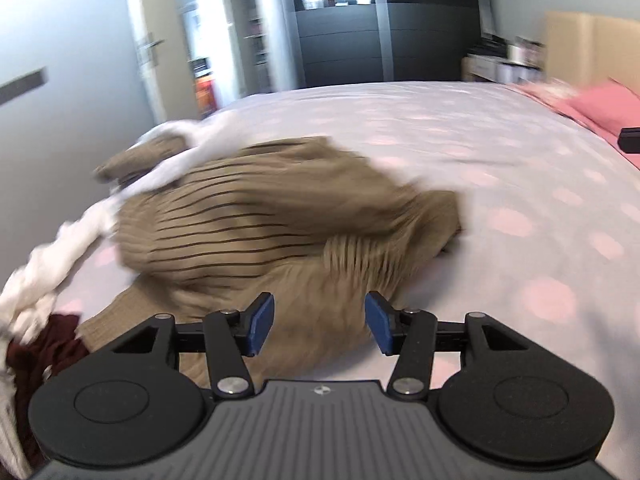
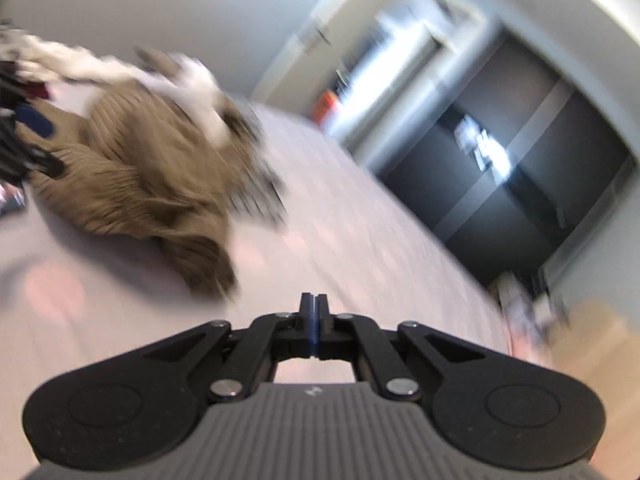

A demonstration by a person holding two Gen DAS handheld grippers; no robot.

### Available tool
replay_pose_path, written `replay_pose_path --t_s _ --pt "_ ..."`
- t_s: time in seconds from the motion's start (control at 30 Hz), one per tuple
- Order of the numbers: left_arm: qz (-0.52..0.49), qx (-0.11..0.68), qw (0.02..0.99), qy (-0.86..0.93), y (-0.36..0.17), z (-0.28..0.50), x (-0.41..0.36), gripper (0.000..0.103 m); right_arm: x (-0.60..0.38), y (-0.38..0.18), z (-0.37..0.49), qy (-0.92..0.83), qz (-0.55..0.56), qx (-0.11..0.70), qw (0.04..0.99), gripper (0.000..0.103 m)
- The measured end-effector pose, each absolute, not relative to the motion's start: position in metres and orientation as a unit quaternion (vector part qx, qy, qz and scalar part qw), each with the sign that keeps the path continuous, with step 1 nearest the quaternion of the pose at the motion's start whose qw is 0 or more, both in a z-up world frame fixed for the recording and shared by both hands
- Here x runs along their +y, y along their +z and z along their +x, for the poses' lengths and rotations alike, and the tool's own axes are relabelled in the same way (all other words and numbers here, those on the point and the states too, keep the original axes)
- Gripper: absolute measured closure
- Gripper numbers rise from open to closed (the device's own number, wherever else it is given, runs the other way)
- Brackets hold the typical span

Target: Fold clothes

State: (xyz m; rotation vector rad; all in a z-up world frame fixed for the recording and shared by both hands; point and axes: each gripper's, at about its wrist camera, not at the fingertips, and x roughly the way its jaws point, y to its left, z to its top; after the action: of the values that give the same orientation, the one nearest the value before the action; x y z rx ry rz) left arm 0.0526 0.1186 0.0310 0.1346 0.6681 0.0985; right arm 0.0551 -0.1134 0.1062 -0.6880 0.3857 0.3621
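Observation:
A crumpled brown ribbed sweater point(image 1: 260, 220) lies on the bed point(image 1: 500, 184) with the pale dotted cover. My left gripper point(image 1: 319, 322) is open and empty, its blue pads just above the sweater's near edge. In the right wrist view the sweater point(image 2: 140, 168) lies to the left, blurred. My right gripper point(image 2: 315, 312) is shut and empty, over the bare cover to the right of the sweater. The left gripper shows at the left edge of the right wrist view point(image 2: 24, 140).
A white garment point(image 1: 80, 232) lies along the sweater's left side, with a dark red garment point(image 1: 44, 356) near the left edge. Pink pillows point(image 1: 600, 108) lie at the far right. A dark wardrobe point(image 1: 380, 28) and an open door point(image 1: 152, 48) stand beyond the bed.

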Motion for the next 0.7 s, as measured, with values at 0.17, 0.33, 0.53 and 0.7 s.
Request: replay_pose_path --t_s 0.17,0.33,0.53,0.7 --pt "0.104 0.334 0.936 0.020 0.026 0.050 0.087 0.050 -0.163 0.096 0.024 0.190 -0.291 0.231 0.909 0.098" --pt "0.115 0.342 0.932 0.039 0.023 0.048 0.092 0.049 -0.141 0.073 0.005 0.247 -0.278 0.235 0.898 0.073" --pt "0.111 0.352 0.927 0.067 0.020 0.045 0.109 0.047 -0.068 0.059 0.015 0.334 -0.300 0.211 0.868 0.068" --pt "0.102 0.366 0.921 0.083 0.015 0.051 0.134 0.047 -0.014 0.055 0.043 0.405 -0.320 0.203 0.832 0.063"
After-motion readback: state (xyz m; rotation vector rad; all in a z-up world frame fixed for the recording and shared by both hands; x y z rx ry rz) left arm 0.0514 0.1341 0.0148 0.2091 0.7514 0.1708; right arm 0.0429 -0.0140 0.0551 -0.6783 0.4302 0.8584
